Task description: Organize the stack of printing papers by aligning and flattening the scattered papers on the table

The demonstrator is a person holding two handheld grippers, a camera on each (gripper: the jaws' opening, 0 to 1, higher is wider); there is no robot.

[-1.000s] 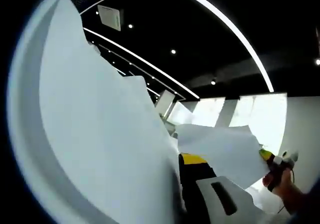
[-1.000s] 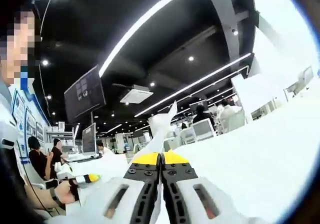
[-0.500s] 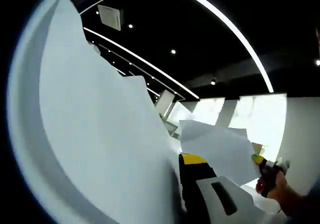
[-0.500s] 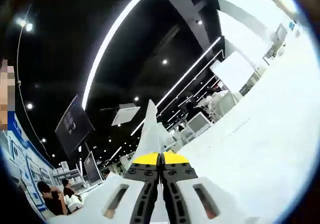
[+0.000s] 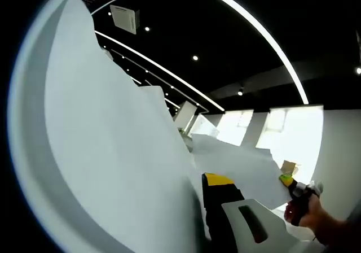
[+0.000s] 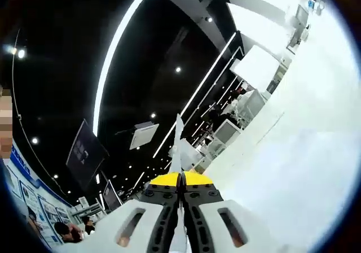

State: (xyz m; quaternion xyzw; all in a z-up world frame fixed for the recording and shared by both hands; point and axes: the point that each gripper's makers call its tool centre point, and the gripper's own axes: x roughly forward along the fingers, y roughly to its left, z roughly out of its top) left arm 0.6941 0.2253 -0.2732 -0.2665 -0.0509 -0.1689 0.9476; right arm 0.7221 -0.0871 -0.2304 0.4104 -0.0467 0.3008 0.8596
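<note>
- Closest in the right gripper view, the right tongs (image 6: 181, 179) are pressed together on a sheet (image 6: 177, 148), seen edge-on as a thin white blade rising straight from between the yellow tips.
- In the left gripper view, one yellow-tipped arm of the left tongs (image 5: 210, 180) stands hard against a big sheet (image 5: 107, 151) that covers the whole left half; the other arm is hidden behind the paper, so I judge them clamped on it — the pinch itself is out of sight.
- Further along in that view, the right tongs (image 5: 290, 180) hold the far corner of a second sheet (image 5: 237, 165), with a hand (image 5: 307, 213) behind them.
- So the papers are up in the air between the two tongs, tilted toward the ceiling lights (image 5: 254, 30), not lying on the desk (image 6: 293, 151), whose white top sweeps along the right of the right gripper view.
- To do this step well, I would keep both grips firm and level, bring the sheets down together so their lower edges tap the desk and fall in line, then lay them flat — no twisting, or the corners will crease.
- Across views: the left one gives the sheets' broad faces and the other tongs; the right one gives the desk, a hanging screen (image 6: 84, 154) and seated people (image 6: 65, 230) far off.
</note>
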